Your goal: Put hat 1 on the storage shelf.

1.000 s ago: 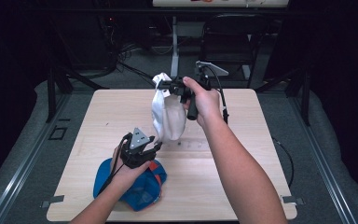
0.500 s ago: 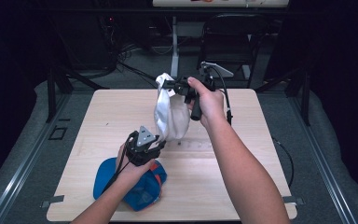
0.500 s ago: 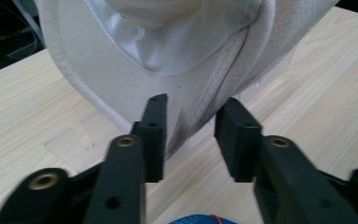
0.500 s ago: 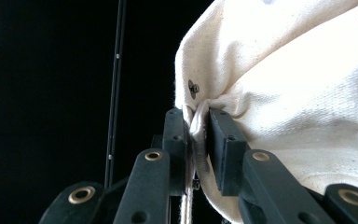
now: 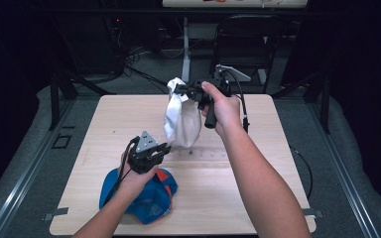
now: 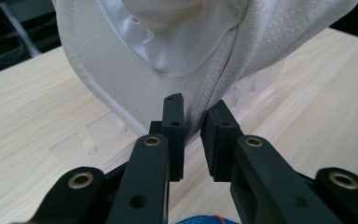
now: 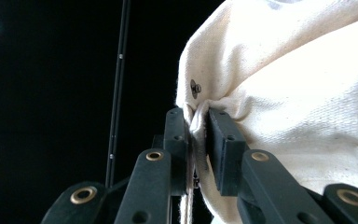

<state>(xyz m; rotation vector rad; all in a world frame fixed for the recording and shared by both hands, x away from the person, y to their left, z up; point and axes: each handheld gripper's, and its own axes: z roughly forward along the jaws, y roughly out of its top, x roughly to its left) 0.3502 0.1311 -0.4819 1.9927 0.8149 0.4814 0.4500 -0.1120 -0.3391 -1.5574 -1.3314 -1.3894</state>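
Up close, left tongs (image 6: pixel 192 135) pinch white cap (image 6: pixel 135 88) hem.

Cream-white woven cap (image 5: pixel 181 119) with a glossy pale lining; bright blue cap (image 5: pixel 149 196) with orange-red trim; pale wood-grain counter (image 5: pixel 258 198); matte black grippers, left (image 5: pixel 154 151) and right (image 5: pixel 181 89), with brass-coloured rivets.

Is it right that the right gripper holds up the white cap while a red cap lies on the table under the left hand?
Not quite. The cap lying on the table under the left hand is blue with some orange trim, as the high view shows. The rest holds: the right gripper is clamped on the white cap and holds it up.
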